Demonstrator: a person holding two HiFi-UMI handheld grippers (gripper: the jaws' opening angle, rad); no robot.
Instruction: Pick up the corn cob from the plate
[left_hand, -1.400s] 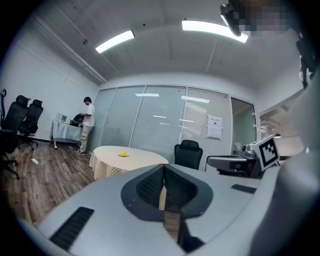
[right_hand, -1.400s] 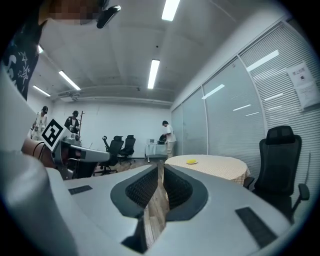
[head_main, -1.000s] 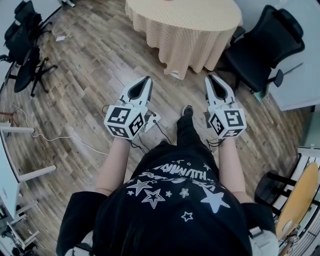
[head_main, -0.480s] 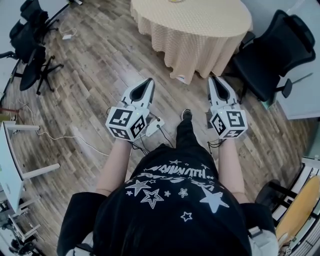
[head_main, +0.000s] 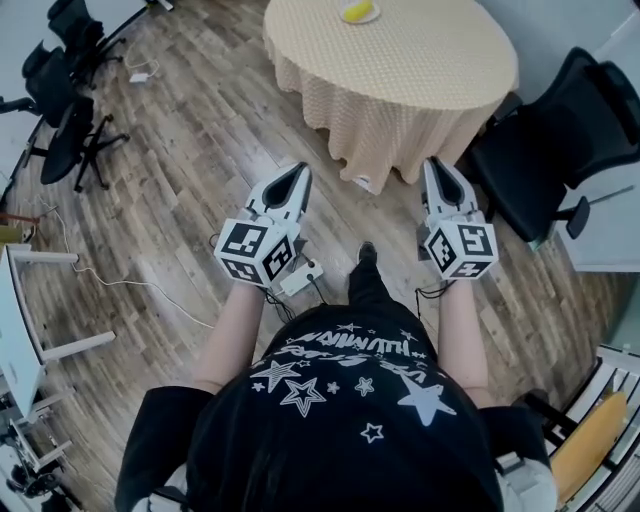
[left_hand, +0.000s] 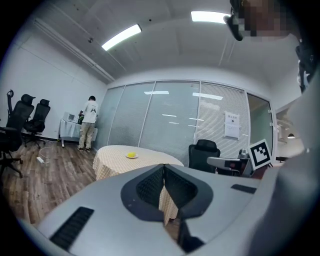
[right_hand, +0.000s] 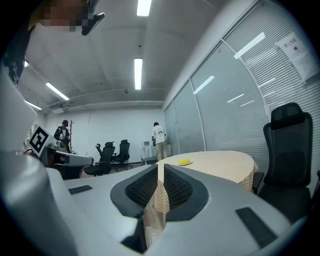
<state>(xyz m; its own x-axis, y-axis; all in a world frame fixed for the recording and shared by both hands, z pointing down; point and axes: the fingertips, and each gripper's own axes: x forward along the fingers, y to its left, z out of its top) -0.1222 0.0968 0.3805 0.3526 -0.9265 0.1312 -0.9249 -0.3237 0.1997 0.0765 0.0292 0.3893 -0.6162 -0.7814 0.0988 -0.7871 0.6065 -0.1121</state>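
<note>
So the left gripper (head_main: 298, 170) and right gripper (head_main: 436, 163) are both closed, empty. The person (left_hand: 89, 122) beyond the corn cob (left_hand: 131, 155) only shows in the gripper views, not overhead.

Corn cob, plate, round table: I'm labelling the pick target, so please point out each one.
Corn cob (head_main: 357, 10): head view, middle of the yellow cob.
Plate (left_hand: 132, 157): left gripper view, near rim below the cob.
Round table (head_main: 430, 60): head view, bare checked cloth on its top.

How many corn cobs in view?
1. The corn cob sits on the far part of the round table, at the head view's top edge. That view cuts off the table's far side, but neither gripper view shows another cob.
</note>
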